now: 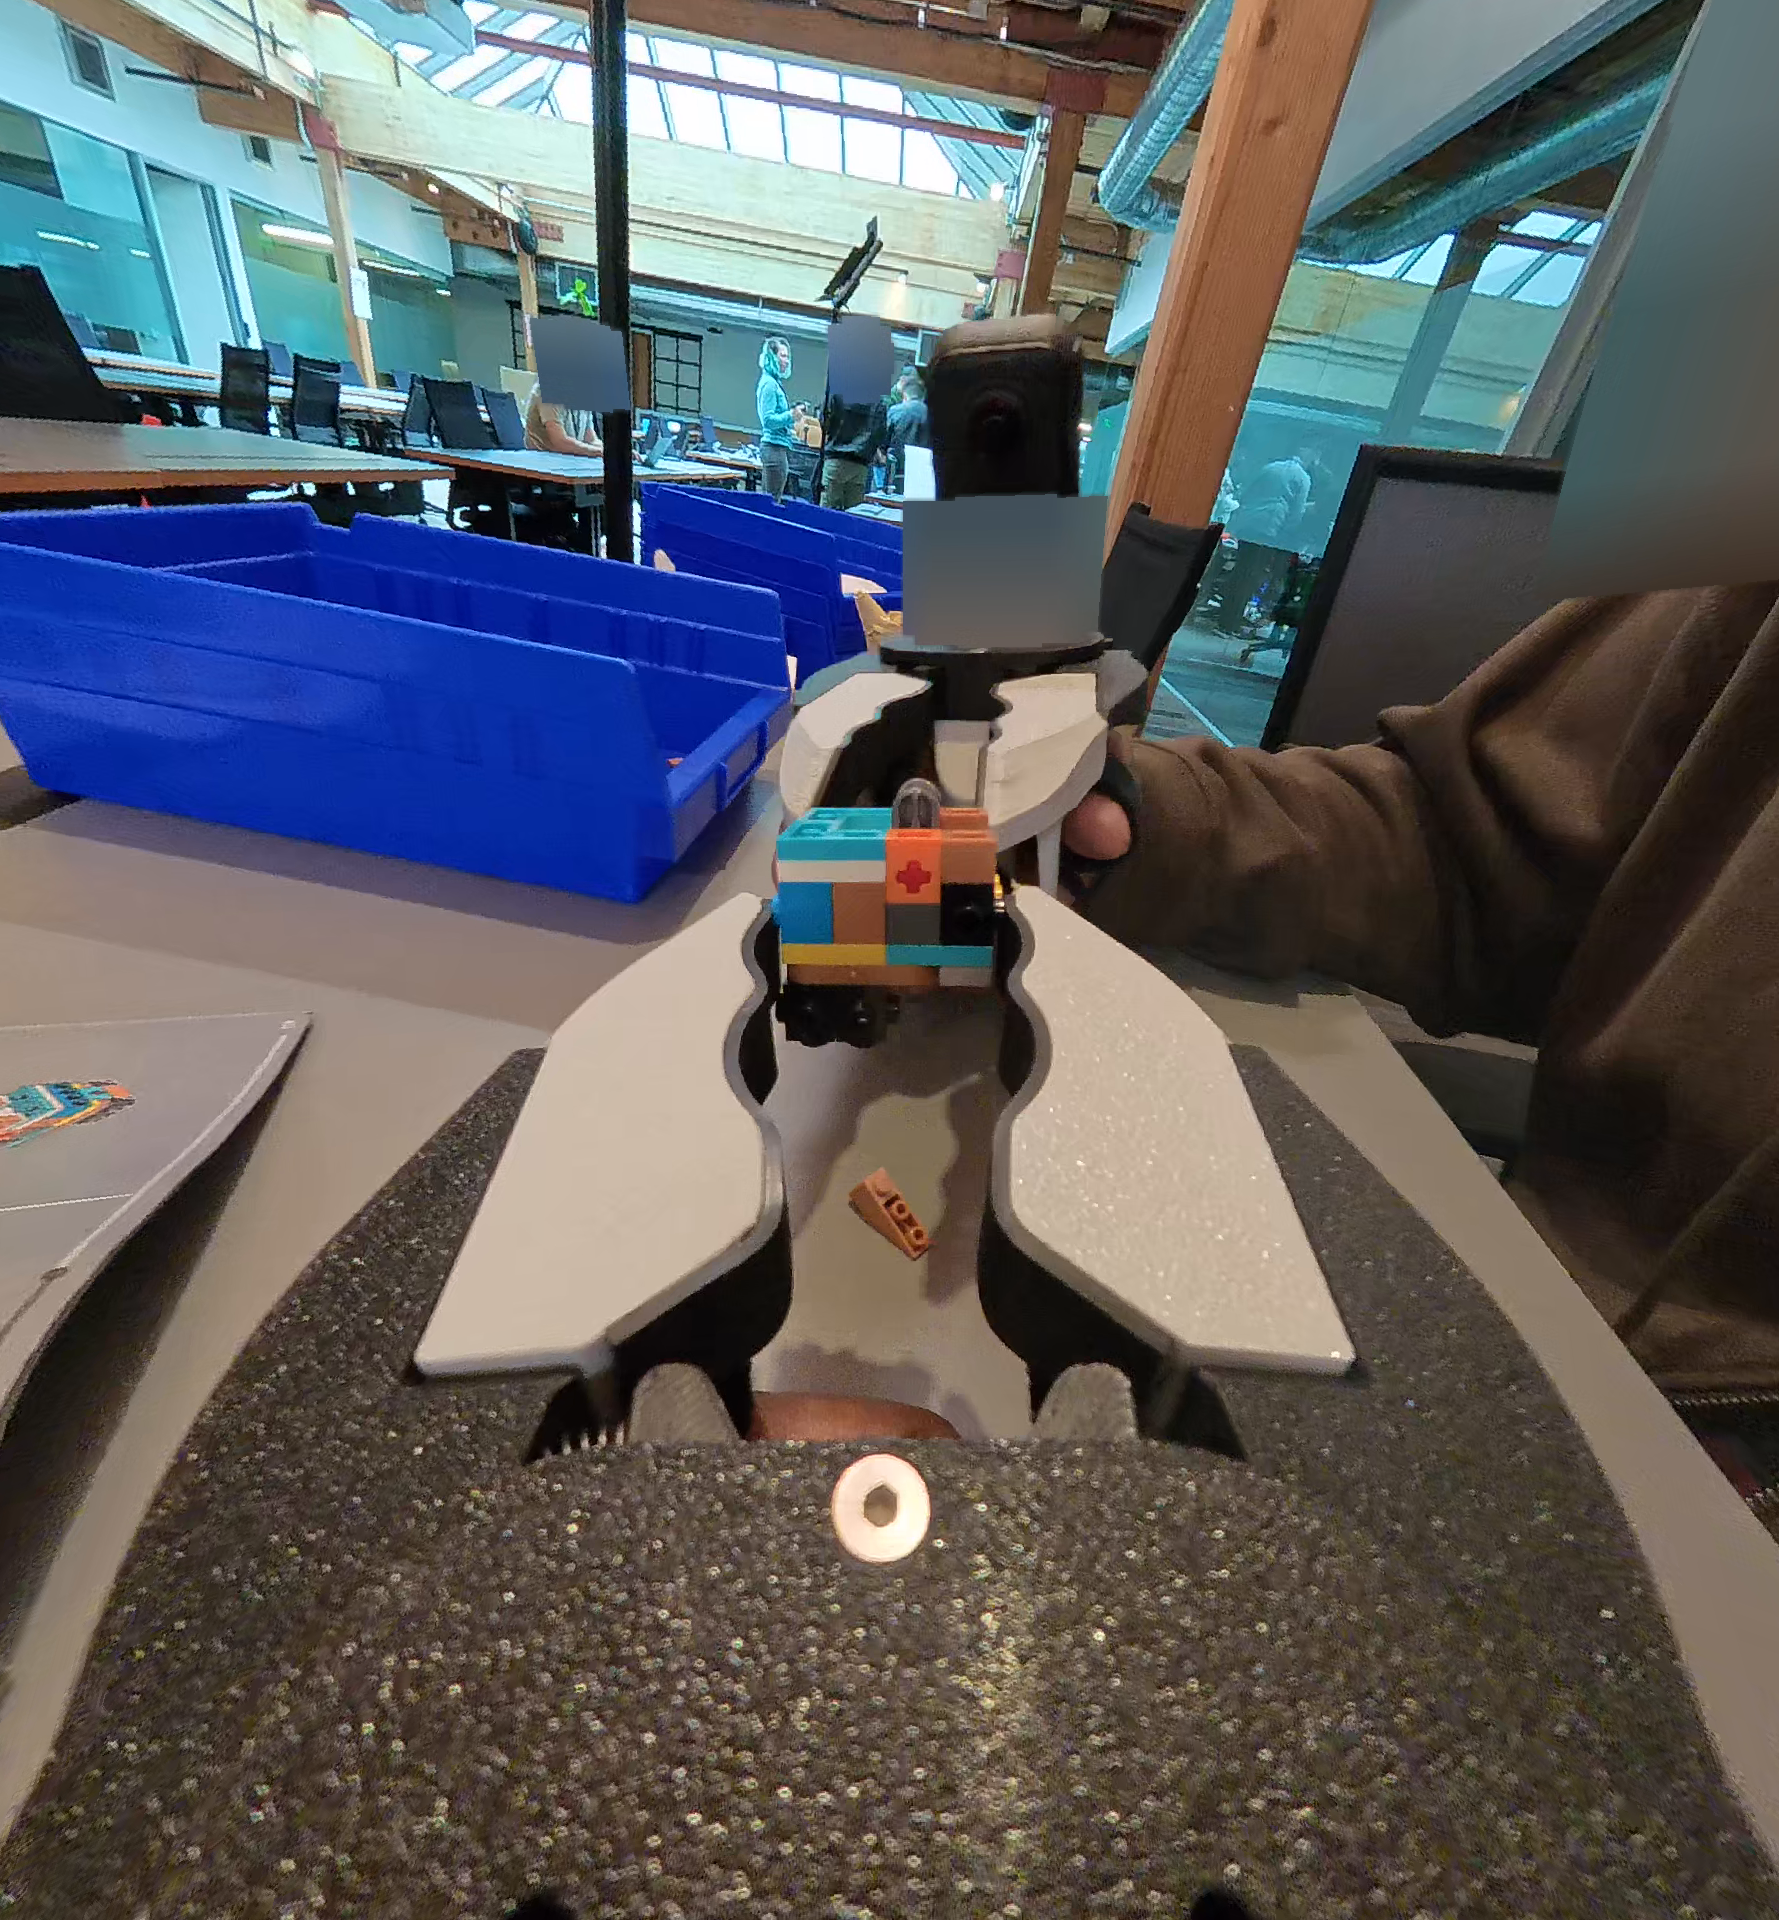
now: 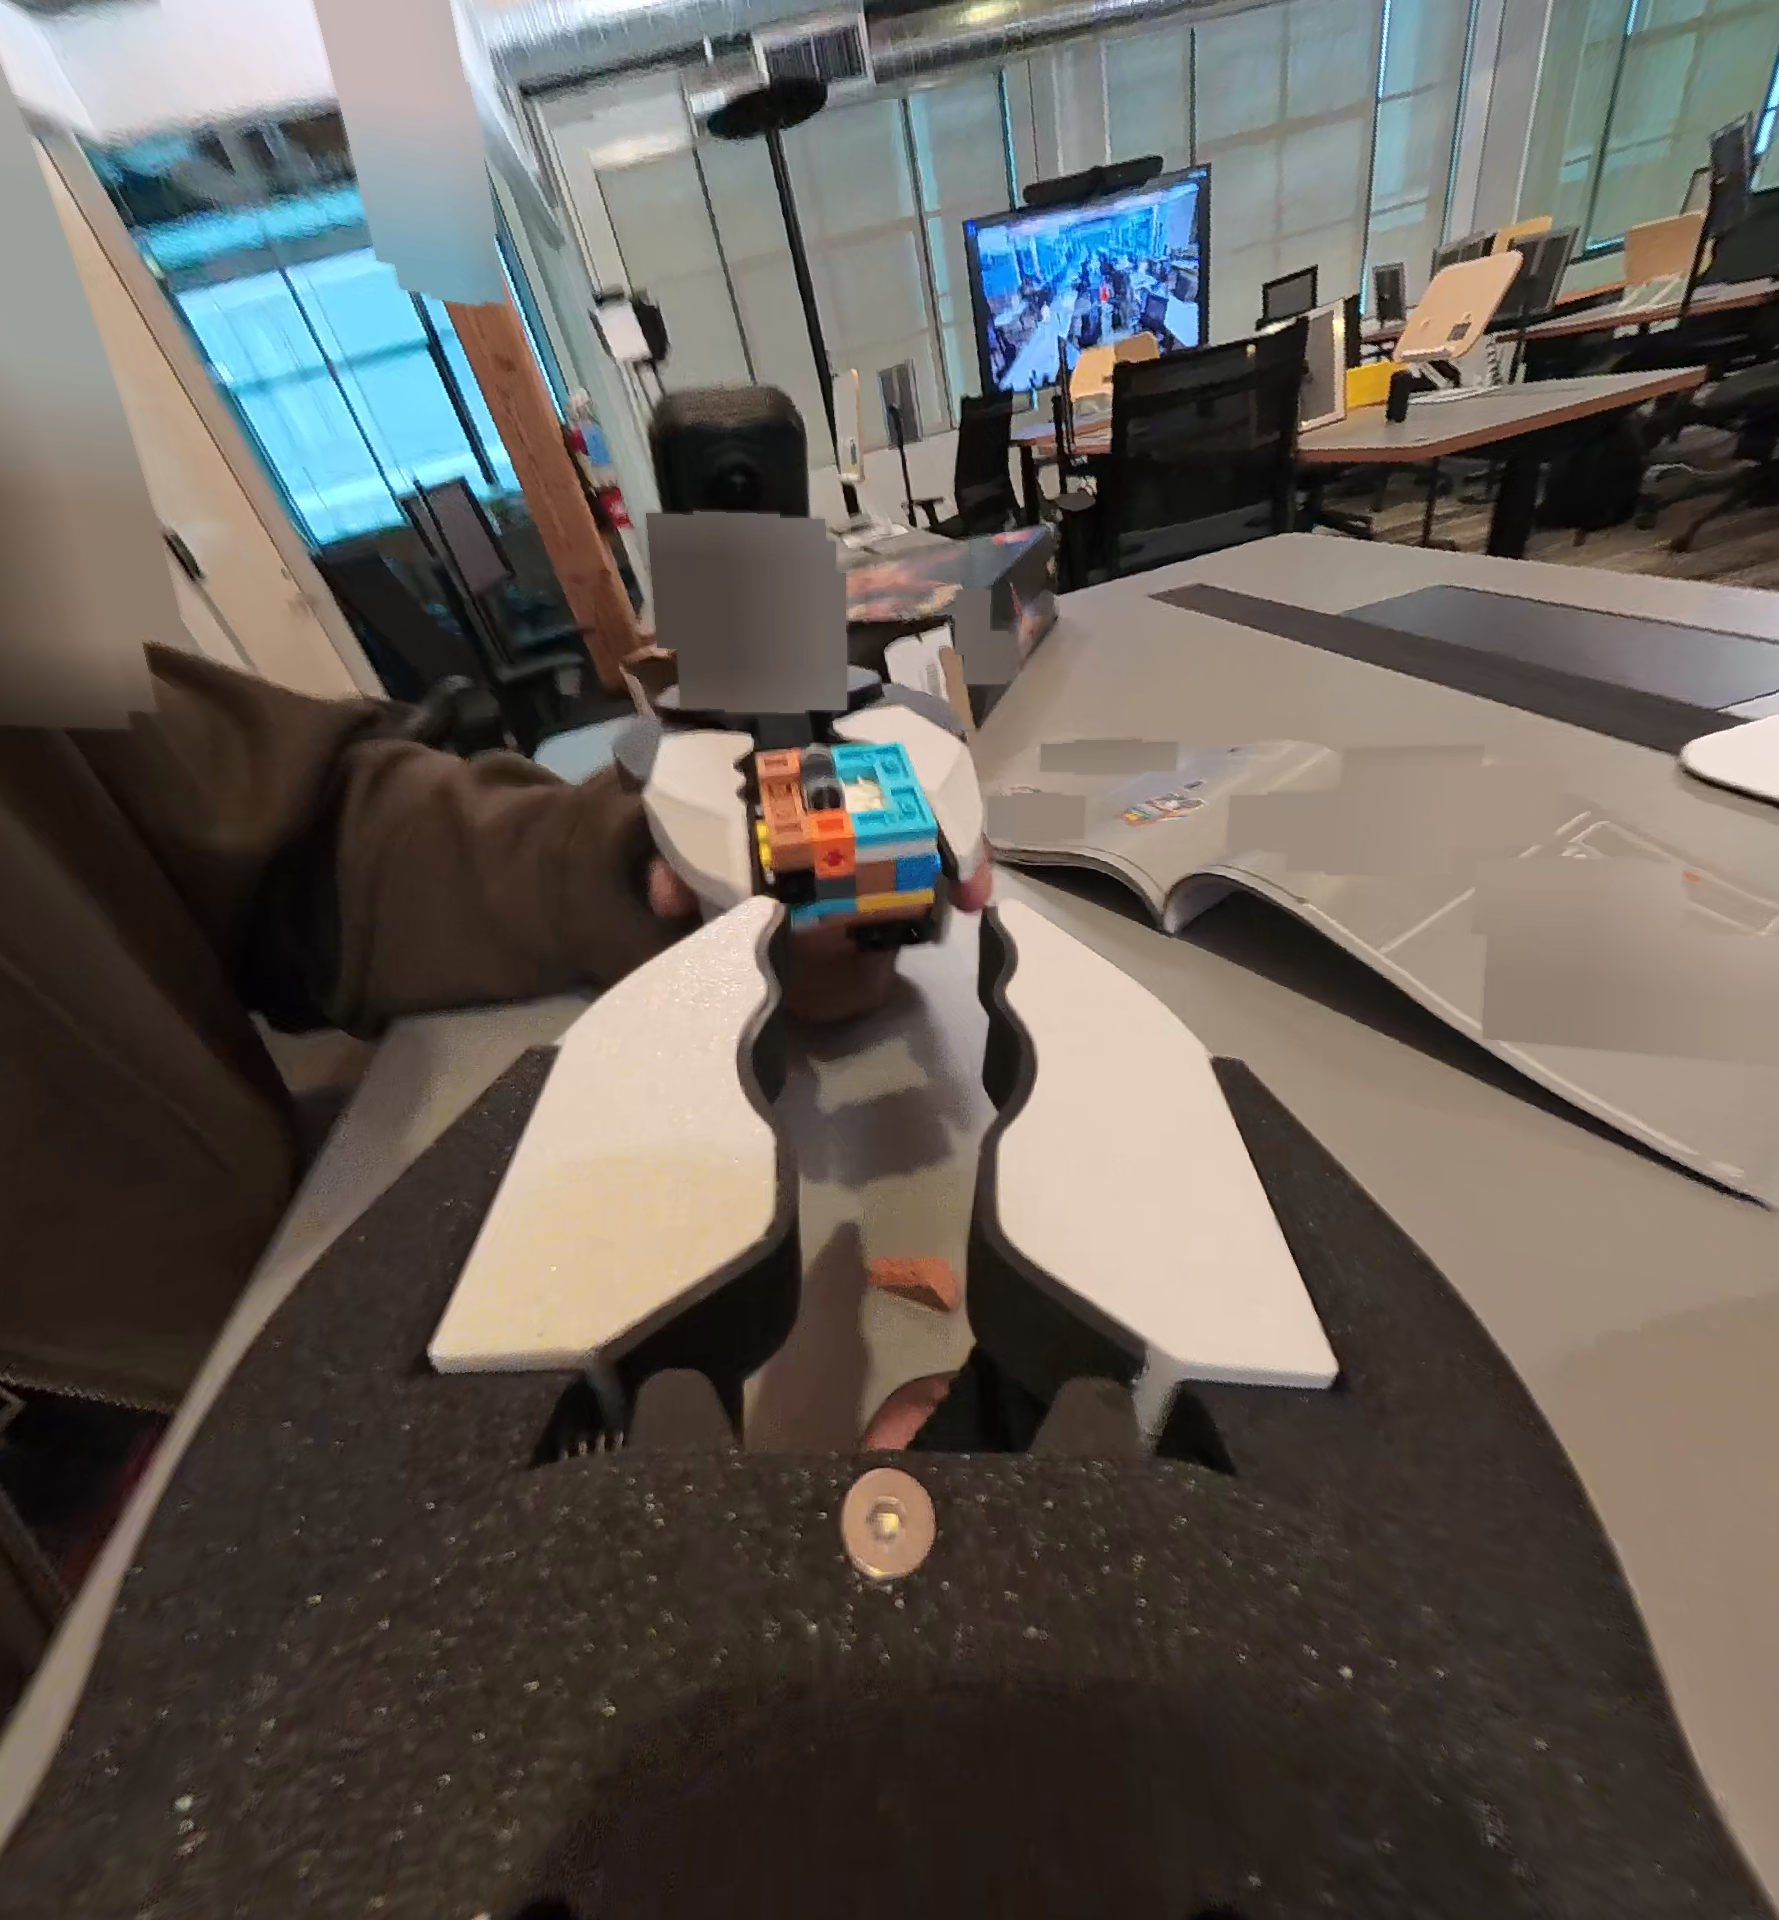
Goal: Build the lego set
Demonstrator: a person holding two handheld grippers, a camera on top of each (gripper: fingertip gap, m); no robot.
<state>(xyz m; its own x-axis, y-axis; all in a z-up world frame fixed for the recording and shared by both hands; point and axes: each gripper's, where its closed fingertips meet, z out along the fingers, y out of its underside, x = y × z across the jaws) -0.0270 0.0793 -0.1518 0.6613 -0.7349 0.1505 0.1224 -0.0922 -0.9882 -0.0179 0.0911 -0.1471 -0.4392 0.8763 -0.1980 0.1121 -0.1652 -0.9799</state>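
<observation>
Open office, grey table (image 1: 241, 935) | my left claw (image 1: 890, 966) clamps the half-built lego block (image 1: 885, 914) above it | right claw (image 2: 880, 935) narrow at the block, grip unclear | 1 loose brown brick (image 1: 890, 1210) lies below, unattached

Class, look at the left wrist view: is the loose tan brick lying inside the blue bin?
No: the loose tan brick lies on the grey table, well apart from the blue bin.

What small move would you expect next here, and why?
Probably the right hand-held gripper drops to the loose tan brick on the table: the left hand-held gripper clamps the lego model, and that brick lies unattached beneath them.
</observation>
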